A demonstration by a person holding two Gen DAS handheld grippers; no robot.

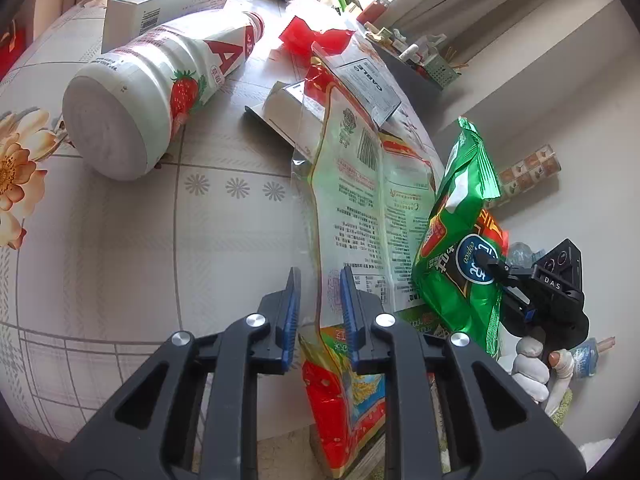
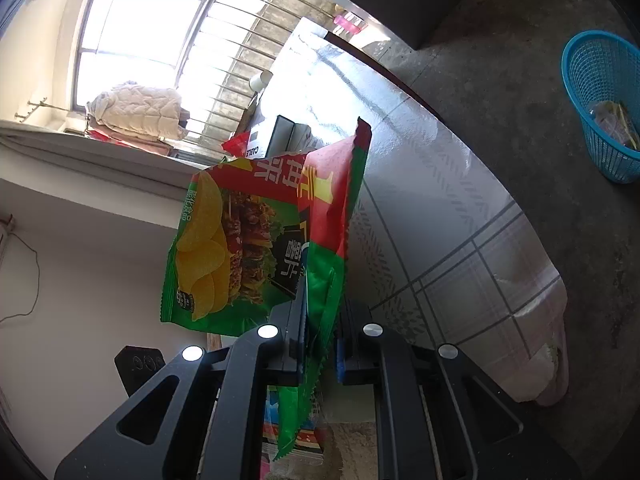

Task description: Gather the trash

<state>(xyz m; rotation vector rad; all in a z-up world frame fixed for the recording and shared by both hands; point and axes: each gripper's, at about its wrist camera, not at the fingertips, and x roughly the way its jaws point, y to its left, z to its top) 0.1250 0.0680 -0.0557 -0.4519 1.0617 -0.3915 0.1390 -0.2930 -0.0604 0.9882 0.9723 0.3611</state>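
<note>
A long clear-and-red printed wrapper (image 1: 360, 208) lies on the tablecloth (image 1: 140, 248) and hangs over its near edge. My left gripper (image 1: 320, 312) straddles the wrapper's left edge, and its blue pads (image 1: 294, 312) stand apart without pressing on it. My right gripper (image 2: 320, 308) is shut on a green and red chip bag (image 2: 224, 240), held up beside the table. In the left wrist view that bag (image 1: 452, 220) hangs to the right in the right gripper (image 1: 490, 266), which a gloved hand (image 1: 528, 364) holds.
A white strawberry bottle (image 1: 160, 92) lies on its side, with a white box (image 1: 168, 8) behind it, a red wrapper (image 1: 316, 38), a small white carton (image 1: 286, 108) and a labelled packet (image 1: 368, 84). A blue basket (image 2: 600, 104) holding some trash stands on the floor.
</note>
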